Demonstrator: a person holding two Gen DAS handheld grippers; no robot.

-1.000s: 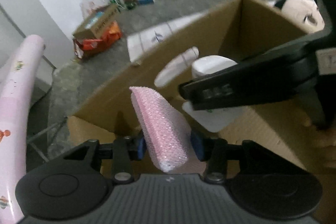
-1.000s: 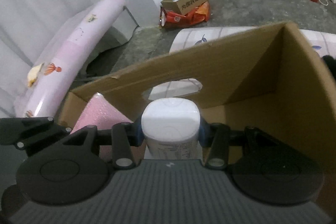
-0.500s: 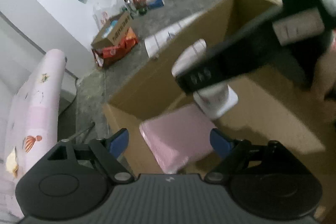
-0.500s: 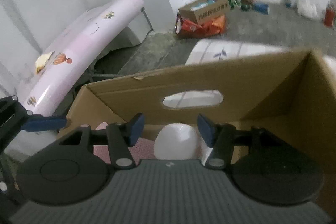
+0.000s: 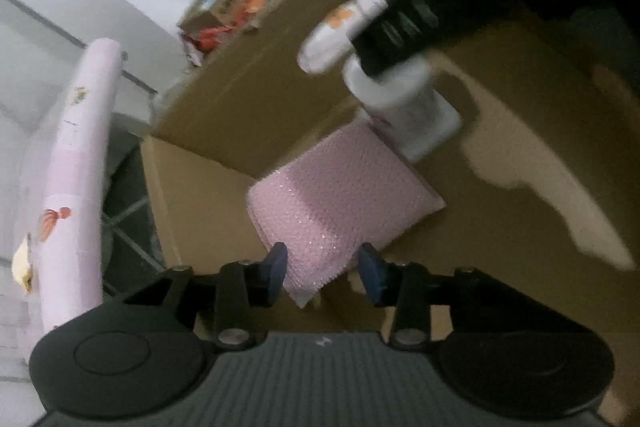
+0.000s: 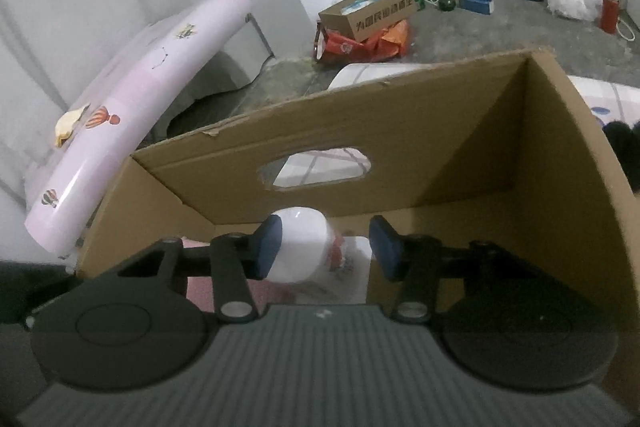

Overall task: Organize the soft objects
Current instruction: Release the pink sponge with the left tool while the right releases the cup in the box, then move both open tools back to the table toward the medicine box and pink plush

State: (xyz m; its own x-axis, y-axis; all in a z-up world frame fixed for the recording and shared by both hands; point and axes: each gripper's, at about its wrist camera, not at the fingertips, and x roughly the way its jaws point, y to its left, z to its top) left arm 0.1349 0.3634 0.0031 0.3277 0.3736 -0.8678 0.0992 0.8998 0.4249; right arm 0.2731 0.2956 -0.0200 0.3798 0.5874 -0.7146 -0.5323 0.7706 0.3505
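Observation:
A pink bubble-wrap pad [image 5: 340,187] lies flat on the floor of the open cardboard box [image 5: 208,195]. Its near corner reaches between the jaws of my left gripper [image 5: 323,271], which are closing without squeezing it. A white soft pack [image 5: 404,107] with red print lies tilted beside the pad. In the right wrist view the pack [image 6: 308,247] sits below and between the jaws of my right gripper [image 6: 327,253], which are narrowing with a gap on the right side. A black finger [image 5: 404,27] of that gripper hangs over the pack.
The box's far wall [image 6: 400,131] has a hand hole. A pink roll with balloon prints [image 6: 132,107] leans at the left. Behind the box lie a striped mattress [image 6: 372,73], a small carton on orange bags [image 6: 368,15], bottles and a red flask [image 6: 610,9].
Both grippers let go: the pink pad dropped from the left jaws onto the box floor, the white pack from the right jaws beside it. Both sets of jaws spread, then narrowed again.

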